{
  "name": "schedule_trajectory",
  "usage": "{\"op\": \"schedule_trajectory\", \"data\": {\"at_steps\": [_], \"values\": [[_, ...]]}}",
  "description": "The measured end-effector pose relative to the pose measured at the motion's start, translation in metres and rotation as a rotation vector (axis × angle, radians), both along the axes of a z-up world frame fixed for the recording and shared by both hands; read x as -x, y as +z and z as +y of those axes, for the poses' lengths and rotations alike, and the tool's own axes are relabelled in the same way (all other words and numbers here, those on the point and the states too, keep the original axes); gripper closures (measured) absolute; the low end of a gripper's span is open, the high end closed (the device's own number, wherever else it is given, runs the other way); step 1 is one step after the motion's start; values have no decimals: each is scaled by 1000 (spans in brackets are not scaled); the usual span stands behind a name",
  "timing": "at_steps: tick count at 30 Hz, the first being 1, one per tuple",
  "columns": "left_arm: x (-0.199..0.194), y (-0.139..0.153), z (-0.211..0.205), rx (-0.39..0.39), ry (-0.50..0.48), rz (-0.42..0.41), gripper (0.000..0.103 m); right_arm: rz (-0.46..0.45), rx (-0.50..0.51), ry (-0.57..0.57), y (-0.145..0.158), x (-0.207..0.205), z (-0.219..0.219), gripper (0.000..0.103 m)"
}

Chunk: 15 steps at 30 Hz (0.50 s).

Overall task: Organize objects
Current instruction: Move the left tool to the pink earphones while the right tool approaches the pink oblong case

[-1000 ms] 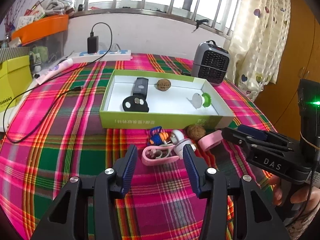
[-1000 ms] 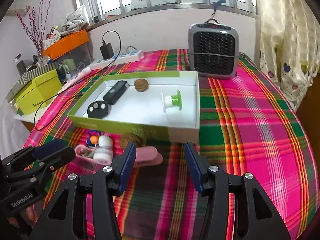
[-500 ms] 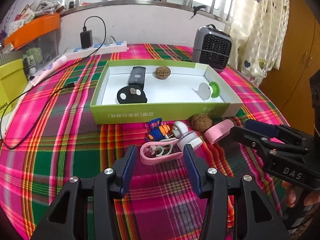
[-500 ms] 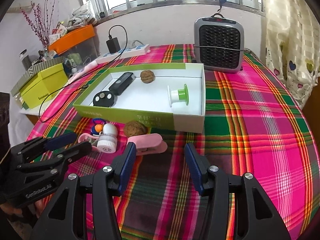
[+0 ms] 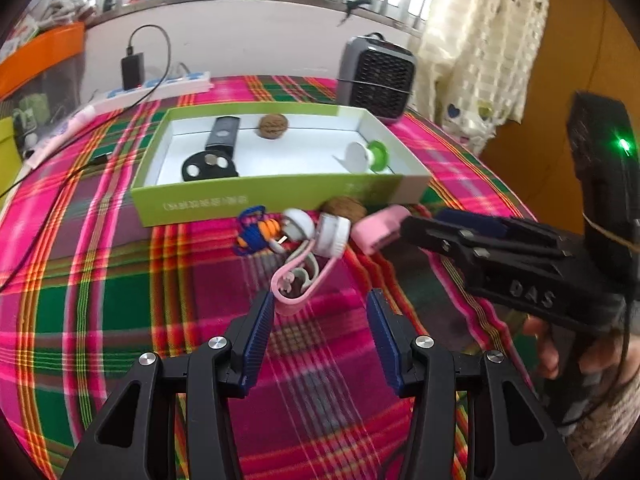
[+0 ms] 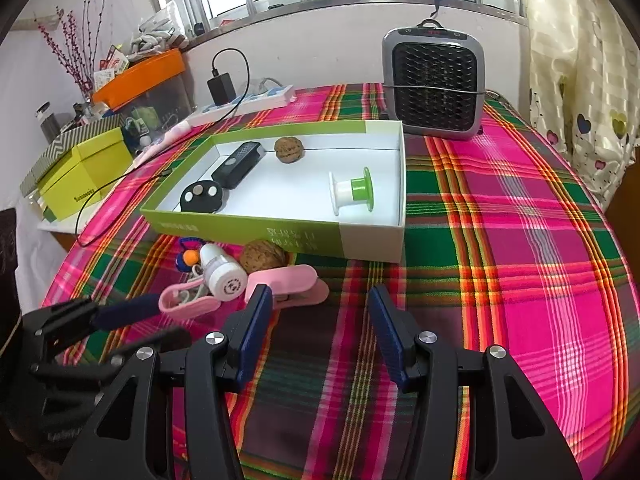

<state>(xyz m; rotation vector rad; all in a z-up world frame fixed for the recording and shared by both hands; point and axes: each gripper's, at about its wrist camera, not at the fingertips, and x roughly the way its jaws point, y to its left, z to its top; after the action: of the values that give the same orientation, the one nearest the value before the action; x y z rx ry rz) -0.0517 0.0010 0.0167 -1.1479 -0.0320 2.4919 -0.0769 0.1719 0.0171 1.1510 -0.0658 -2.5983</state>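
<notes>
A green box [image 5: 256,197] [image 6: 372,236] holds a black remote [image 5: 222,133], a black disc [image 5: 208,166], a walnut [image 6: 289,149] and a green-and-white spool [image 6: 352,192]. In front of it lie a pink clip [image 6: 288,284] [image 5: 380,226], a second walnut [image 6: 262,255], a white bottle [image 6: 222,272] [image 5: 331,234], a pink cable loop [image 5: 298,278] and a blue-orange toy [image 5: 256,232]. My left gripper [image 5: 320,312] is open just short of the pink loop. My right gripper [image 6: 320,306] is open, its left finger beside the pink clip.
A grey heater [image 6: 434,80] stands behind the box. A power strip with a charger [image 6: 244,98] and its cable lie at the back left. A yellow-green box [image 6: 80,176] and an orange bin [image 6: 140,76] sit at the left. A plaid cloth [image 6: 520,220] covers the table.
Both grippers have moved forward toward the loose items in front of the box. The left gripper has swung so the pink loop sits just ahead of its fingers. Both stay open.
</notes>
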Motion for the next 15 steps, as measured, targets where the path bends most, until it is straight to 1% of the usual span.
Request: {"op": "schedule_trajectory", "data": {"at_steps": [2, 5, 9, 13, 15], "values": [[-1, 1, 1, 14, -9, 8, 56, -1, -1, -5, 0, 0, 1, 51], [4, 3, -1, 43, 6, 28, 56, -5, -1, -6, -1, 1, 2, 51], [16, -2, 1, 88, 4, 18, 56, -10, -4, -4, -1, 1, 0, 51], [20, -5, 8, 112, -42, 12, 56, -12, -5, -2, -2, 2, 0, 51], [21, -7, 10, 120, -44, 3, 56, -13, -5, -1, -3, 2, 0, 52]]}}
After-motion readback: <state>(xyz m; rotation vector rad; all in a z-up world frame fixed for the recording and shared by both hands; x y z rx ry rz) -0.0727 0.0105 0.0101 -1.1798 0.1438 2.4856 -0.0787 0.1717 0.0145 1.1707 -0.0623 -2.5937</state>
